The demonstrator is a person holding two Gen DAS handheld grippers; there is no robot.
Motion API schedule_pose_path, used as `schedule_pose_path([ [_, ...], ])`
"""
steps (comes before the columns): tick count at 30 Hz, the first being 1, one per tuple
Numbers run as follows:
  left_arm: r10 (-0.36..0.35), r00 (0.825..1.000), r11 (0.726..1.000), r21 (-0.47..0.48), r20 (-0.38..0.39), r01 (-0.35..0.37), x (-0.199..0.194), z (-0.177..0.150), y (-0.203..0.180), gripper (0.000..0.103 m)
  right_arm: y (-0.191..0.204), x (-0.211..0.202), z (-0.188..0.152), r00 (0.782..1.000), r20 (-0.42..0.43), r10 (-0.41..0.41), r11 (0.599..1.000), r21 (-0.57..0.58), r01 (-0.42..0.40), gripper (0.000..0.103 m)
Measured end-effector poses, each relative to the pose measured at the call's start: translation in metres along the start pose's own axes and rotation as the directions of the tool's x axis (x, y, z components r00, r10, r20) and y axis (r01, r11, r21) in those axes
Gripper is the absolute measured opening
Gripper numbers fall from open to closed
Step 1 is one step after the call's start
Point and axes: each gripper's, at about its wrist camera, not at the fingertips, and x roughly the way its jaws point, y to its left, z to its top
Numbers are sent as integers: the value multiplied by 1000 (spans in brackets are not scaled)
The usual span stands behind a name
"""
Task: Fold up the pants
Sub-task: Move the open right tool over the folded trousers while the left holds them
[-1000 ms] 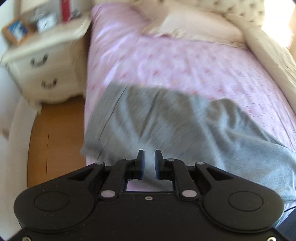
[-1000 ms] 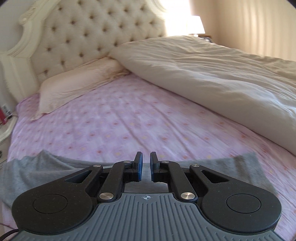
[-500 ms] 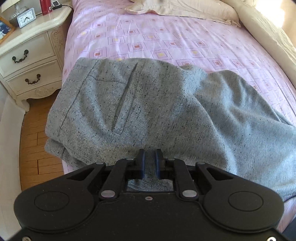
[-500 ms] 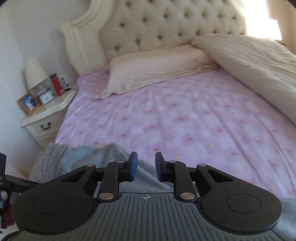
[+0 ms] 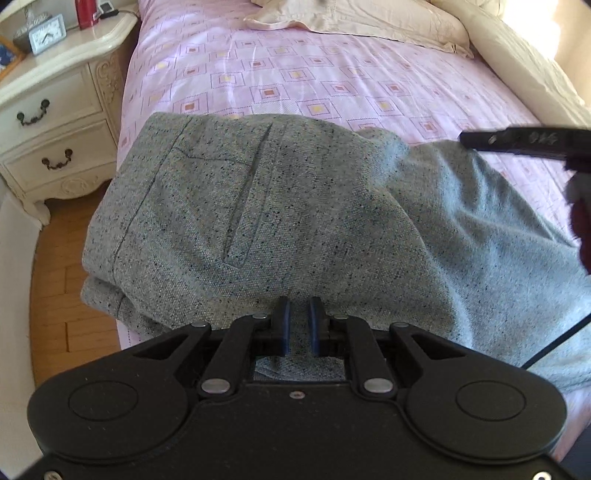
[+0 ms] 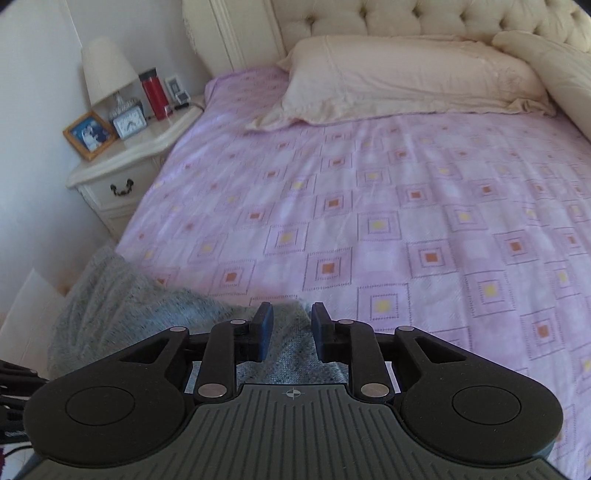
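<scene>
Left wrist view: grey pants (image 5: 295, 206) bunched at near edge of pink bed (image 5: 332, 81). Left gripper (image 5: 297, 325) pinching fabric edge. Right gripper (image 6: 291, 332) parted, cloth between jaws, ungripped. Soft, floppy, light; best taken at waistband corners.

Your landmark: bed (image 6: 369, 221). Pants (image 5: 295, 221) lie on bed at near edge, toward its left corner, one end overhanging left side above floor (image 5: 55, 295). Pillow (image 6: 406, 77) on bed at far end, against headboard (image 6: 406, 18). Duvet (image 5: 524, 62) along bed's right side. Nightstand (image 6: 122, 166) left of bed, beside pillow end; on it lamp (image 6: 107, 70), clock (image 6: 128, 122), photo frame (image 6: 88, 134), bottle (image 6: 154, 94).
</scene>
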Motion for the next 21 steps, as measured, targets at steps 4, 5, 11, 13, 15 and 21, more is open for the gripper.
schedule_pose_path([
  [4,-24,1000,1000,-20,-2,23,0,-1,5,20,8,3,-11,998,-46,37,999,-18,-38,22],
  [5,-25,1000,999,-21,-2,25,-1,-1,4,20,10,1,-14,998,-47,40,999,-25,-41,22],
  [11,-15,1000,1000,-9,5,15,1,-1,4,19,9,-6,-9,999,26,-28,999,-27,28,23],
  [13,-15,1000,1000,-13,5,16,0,-2,4,20,5,0,-5,1000,-2,-11,1000,-17,11,23],
  [15,-16,1000,1000,-12,5,16,-1,-3,3,19,4,8,-3,999,-32,-12,1000,-21,11,24],
  [21,-20,1000,1000,-11,9,20,0,-2,3,20,12,9,-2,997,-47,53,997,-47,-55,3],
])
